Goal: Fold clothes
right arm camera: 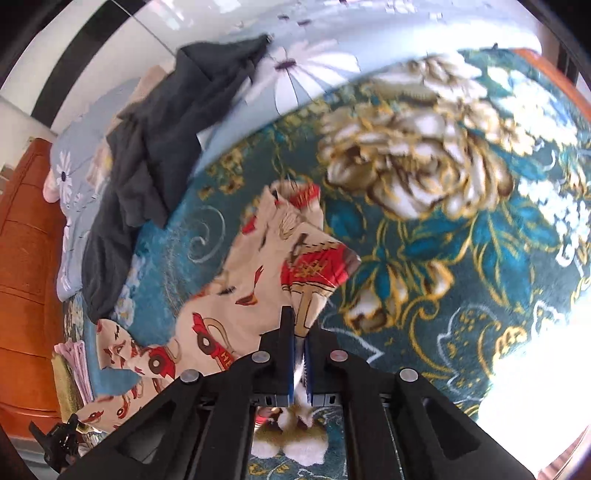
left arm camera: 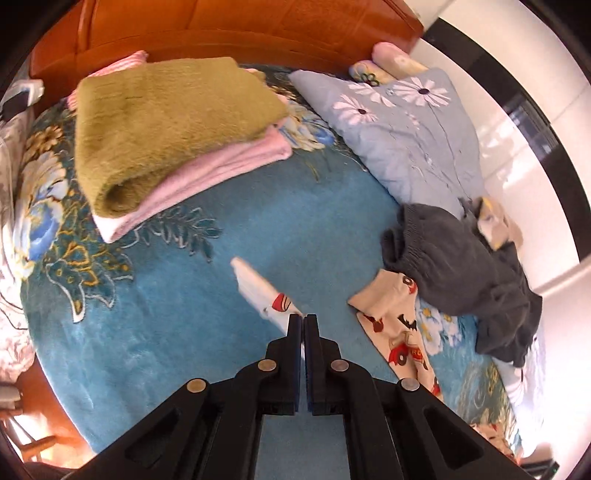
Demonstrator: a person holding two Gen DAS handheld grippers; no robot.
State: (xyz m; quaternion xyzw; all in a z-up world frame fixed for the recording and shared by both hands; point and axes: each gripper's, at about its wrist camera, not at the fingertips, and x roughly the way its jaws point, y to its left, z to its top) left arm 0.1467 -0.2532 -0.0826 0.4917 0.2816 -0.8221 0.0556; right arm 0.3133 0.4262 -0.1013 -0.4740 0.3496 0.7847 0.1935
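Gripping a cream garment (right arm camera: pixel 236 295) printed with red cartoon cars, the right gripper (right arm camera: pixel 300 325) has its jaws clamped on a fold of the cloth, which passes between the blue pads and bunches out behind them. The garment trails away from the jaws across a teal floral blanket (right arm camera: pixel 461 236) that covers the bed, lying partly crumpled near the middle of the blanket.

The left gripper (left arm camera: pixel 303 318) has its jaws pressed together on a white strip of the same printed cloth (left arm camera: pixel 264 291), which stretches away from the fingertips over the blanket (left arm camera: pixel 221 332). Another part of the garment (left arm camera: pixel 399 332) lies flat to the right of that gripper, its upper end tucked against a heap of dark grey clothing (left arm camera: pixel 461 266) near the blanket's right edge.

Toward the headboard (left arm camera: pixel 221 26), a folded olive towel (left arm camera: pixel 166 125) sits on top of a folded pink cloth (left arm camera: pixel 207 173), the pile resting at the far left part of the blanket. A pale blue quilt (left arm camera: pixel 406 129) with white daisies lies along the far right edge, partly under the grey heap. In the right wrist view the grey clothing (right arm camera: pixel 155 147) drapes over that quilt (right arm camera: pixel 295 77) at the blanket's far left edge. Both views are blurred.
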